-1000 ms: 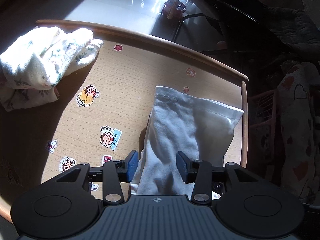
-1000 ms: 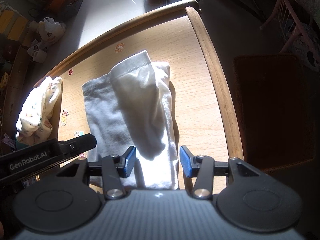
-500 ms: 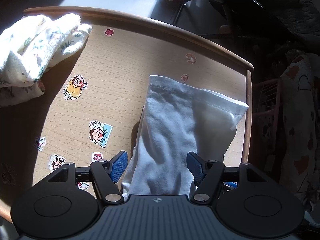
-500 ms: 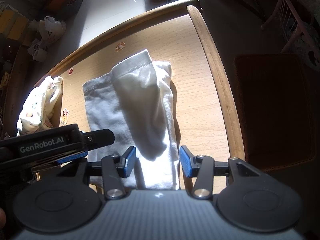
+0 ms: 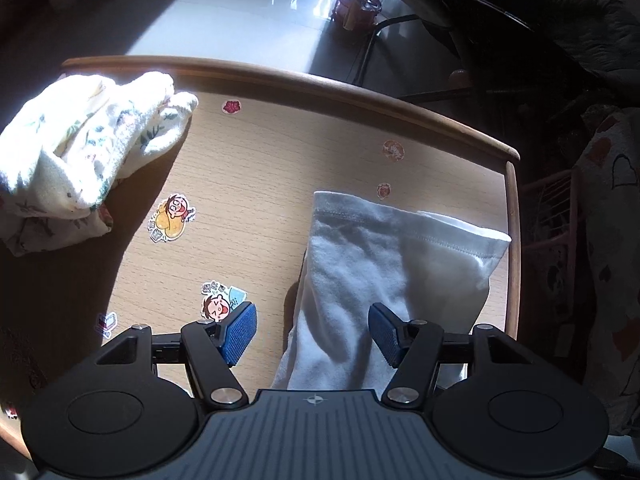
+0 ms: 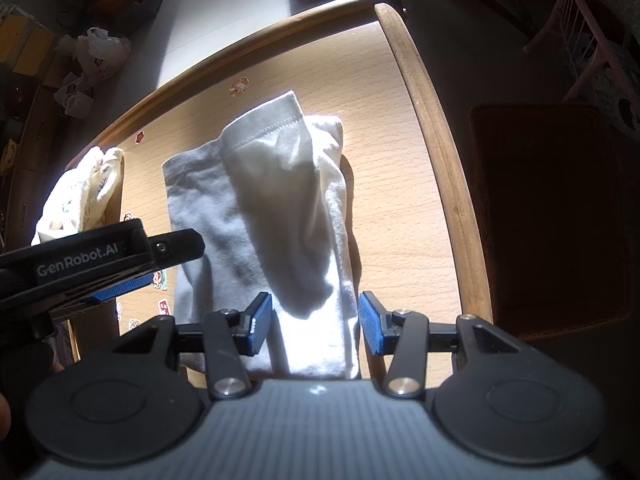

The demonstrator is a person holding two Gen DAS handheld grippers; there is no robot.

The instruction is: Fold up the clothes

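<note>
White garment (image 5: 372,280) beside floral clothes (image 5: 76,156)

Change since the earlier views: the left claw (image 5: 312,334), which had spread wider half a second before, is now closing, the edge of the white garment (image 5: 384,276) between its blue pads (image 5: 240,332), not yet pinched. In the right wrist view, the left claw body (image 6: 100,264) reaches further in over the garment.

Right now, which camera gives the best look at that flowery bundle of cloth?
The left wrist view: the flowery cloth lies sunlit and nearly whole at the table's far left corner. The right wrist view catches only a small part, behind the left gripper.
</note>
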